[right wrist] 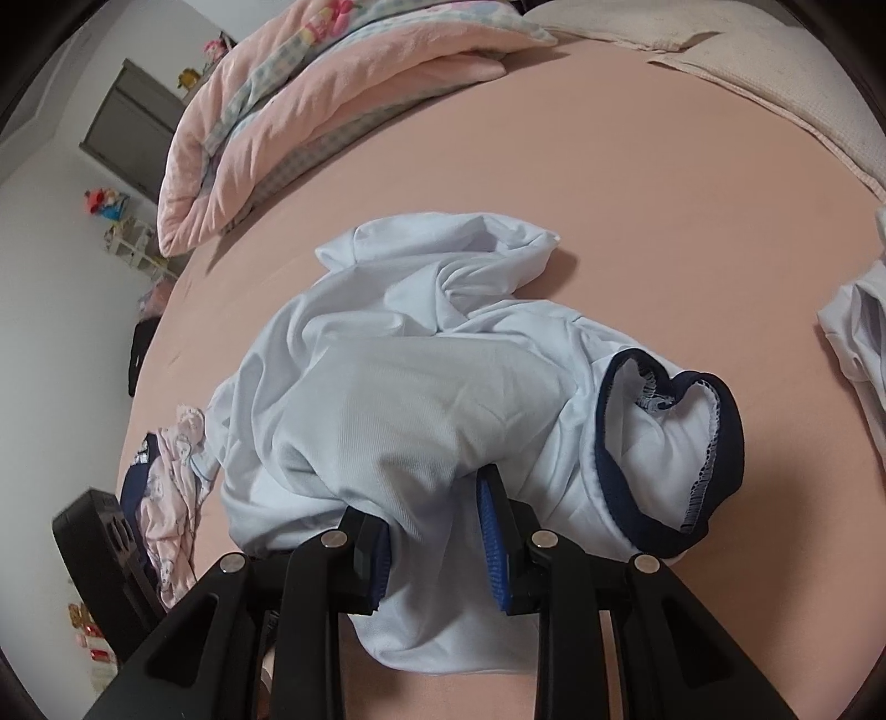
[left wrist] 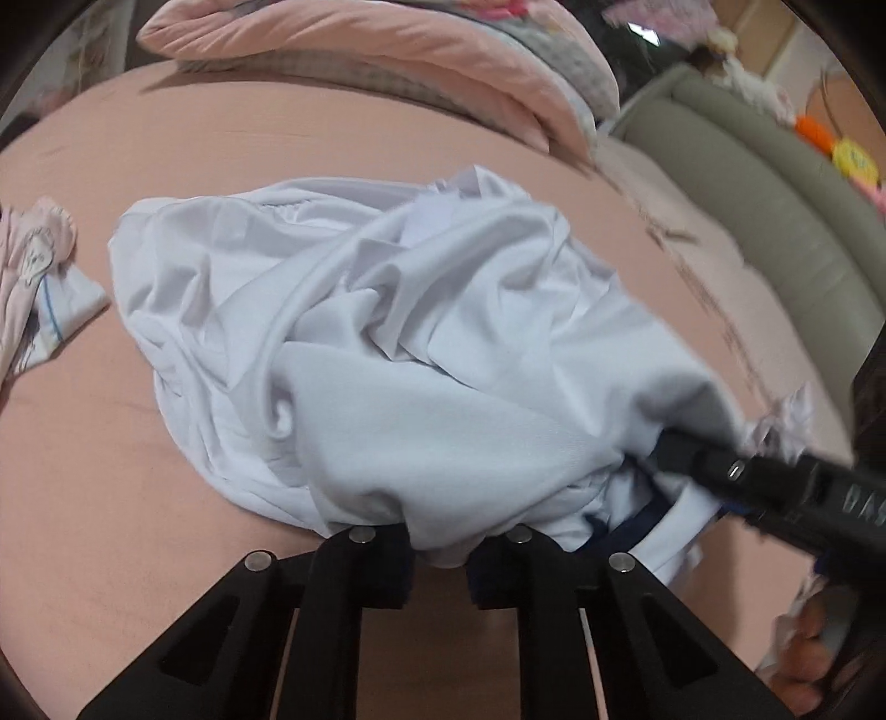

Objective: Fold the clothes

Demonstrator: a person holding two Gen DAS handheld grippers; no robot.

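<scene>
A crumpled white shirt [left wrist: 387,332] lies on the pink bed [left wrist: 221,138], directly ahead of both tools. The left hand-held gripper [left wrist: 440,559] pinches its near hem; the right hand-held gripper [right wrist: 434,545], jaws partly apart, has cloth bunched between its fingers beside the navy-trimmed sleeve [right wrist: 664,437].

Crumpled white shirt [right wrist: 398,387] with navy-trimmed sleeve opening [right wrist: 673,443], heaped mid-bed [right wrist: 637,194] on pink sheet, near edge bunched up.

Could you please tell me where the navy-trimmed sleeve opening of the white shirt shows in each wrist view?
Left wrist: only a sliver of navy trim, low right of centre, beneath the right gripper.
Right wrist: open navy-edged loop, right of centre.
Shared landmark: folded pink quilt, top.
</scene>
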